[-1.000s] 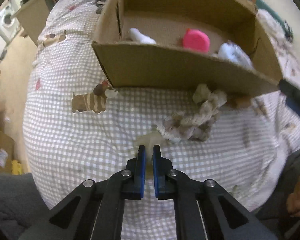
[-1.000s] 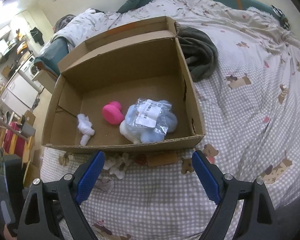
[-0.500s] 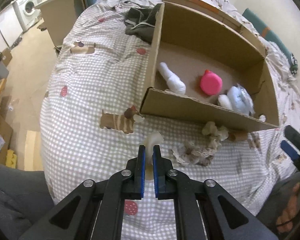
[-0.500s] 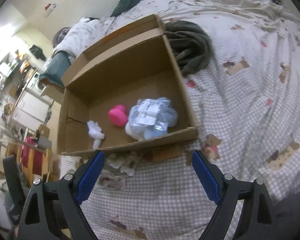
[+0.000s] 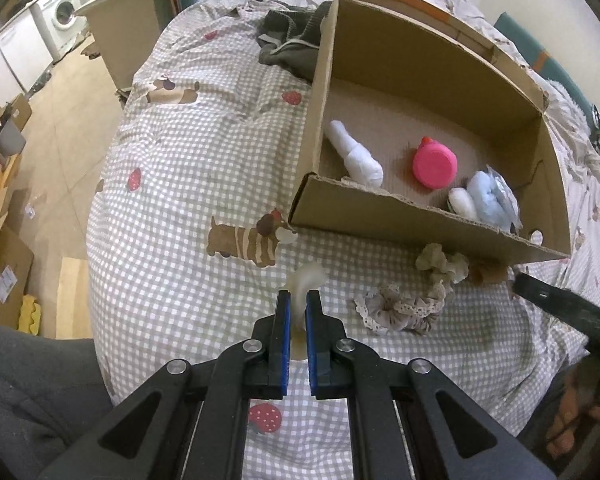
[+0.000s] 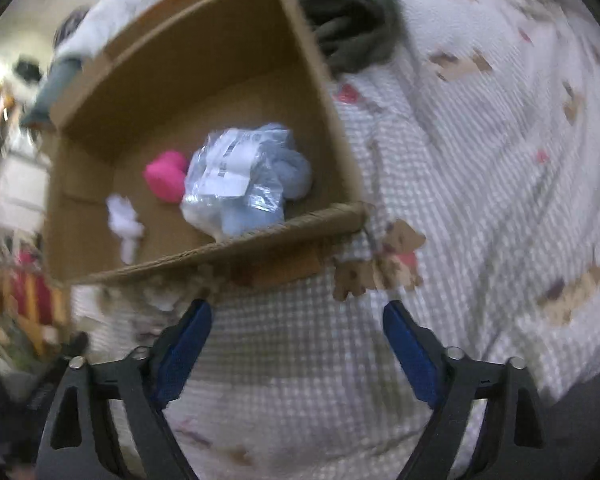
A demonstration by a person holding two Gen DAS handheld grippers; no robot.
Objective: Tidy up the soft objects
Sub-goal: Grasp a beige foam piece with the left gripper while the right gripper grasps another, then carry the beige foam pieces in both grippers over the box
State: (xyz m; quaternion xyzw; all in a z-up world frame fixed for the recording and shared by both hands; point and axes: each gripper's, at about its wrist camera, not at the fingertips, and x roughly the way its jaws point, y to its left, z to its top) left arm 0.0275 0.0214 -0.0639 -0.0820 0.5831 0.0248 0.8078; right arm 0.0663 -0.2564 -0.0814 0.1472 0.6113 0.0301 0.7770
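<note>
The left gripper (image 5: 296, 300) is clamped on a small cream soft piece (image 5: 306, 280) above the checked bed cover (image 5: 172, 184), near the cardboard box (image 5: 388, 220). The right gripper (image 6: 296, 336), jaws apart with nothing between them and just closing a little, hangs over the bed by the box's near wall, with lace scrunchies (image 5: 404, 308) lying close to that wall.

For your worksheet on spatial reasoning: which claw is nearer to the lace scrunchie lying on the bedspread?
Right. The right claw comes in just beside the lace scrunchie, open and empty. The left claw sits farther off to its other side, shut on a white fluffy piece.
</note>
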